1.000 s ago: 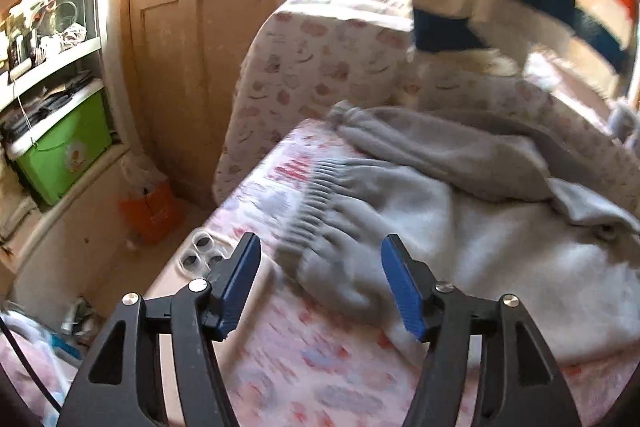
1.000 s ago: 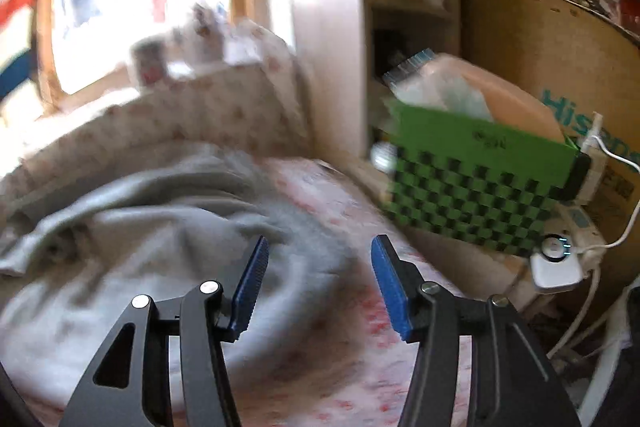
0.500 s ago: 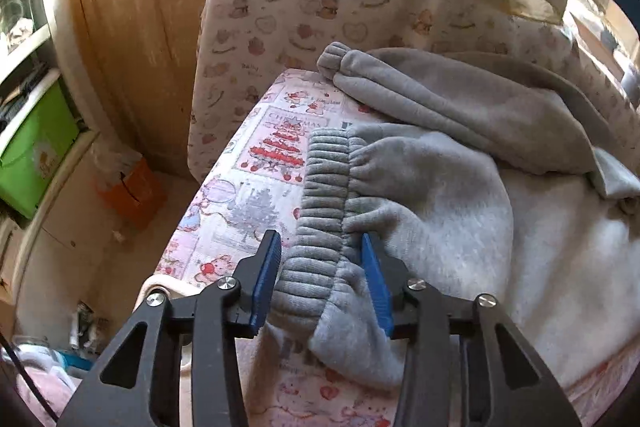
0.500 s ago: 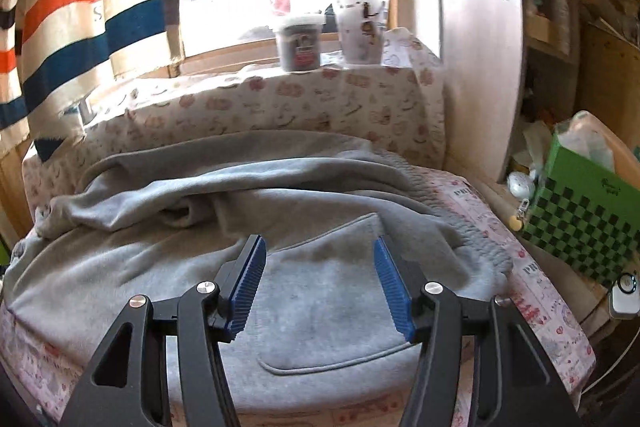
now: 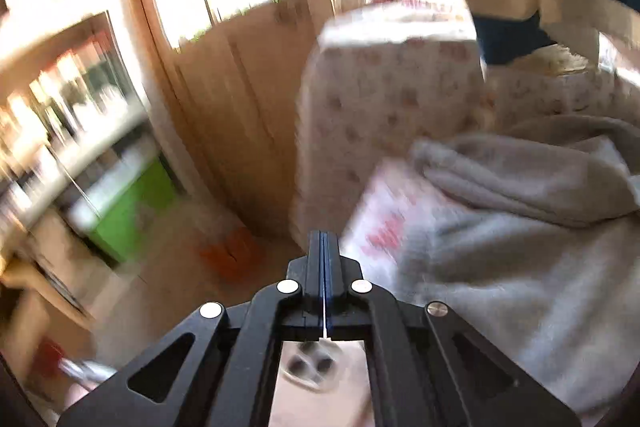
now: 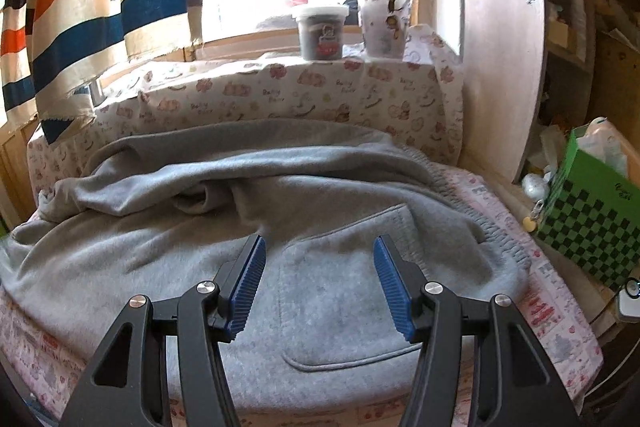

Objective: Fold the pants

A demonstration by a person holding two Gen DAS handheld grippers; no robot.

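Note:
Grey sweatpants (image 6: 328, 227) lie crumpled across a printed padded surface (image 6: 560, 327), with a back pocket facing up and the elastic waistband at the right. My right gripper (image 6: 318, 283) is open and empty, hovering just above the pocket. In the blurred left wrist view the pants (image 5: 500, 267) lie at the right. My left gripper (image 5: 324, 251) has its jaws pressed together with no cloth between them, left of the pants' edge and over the floor.
Two lidded tubs (image 6: 322, 31) stand on the windowsill behind a padded backrest (image 6: 280, 95). A striped cloth (image 6: 100, 7) hangs at the left. A green checked box (image 6: 588, 223) sits to the right. A wooden door (image 5: 240, 107) and a green bin (image 5: 128, 203) are at the left.
My left gripper had its jaws around the ribbed cuff half a second ago; now it is fully shut without cloth and has swung left. My right gripper stayed open, edging closer over the pocket.

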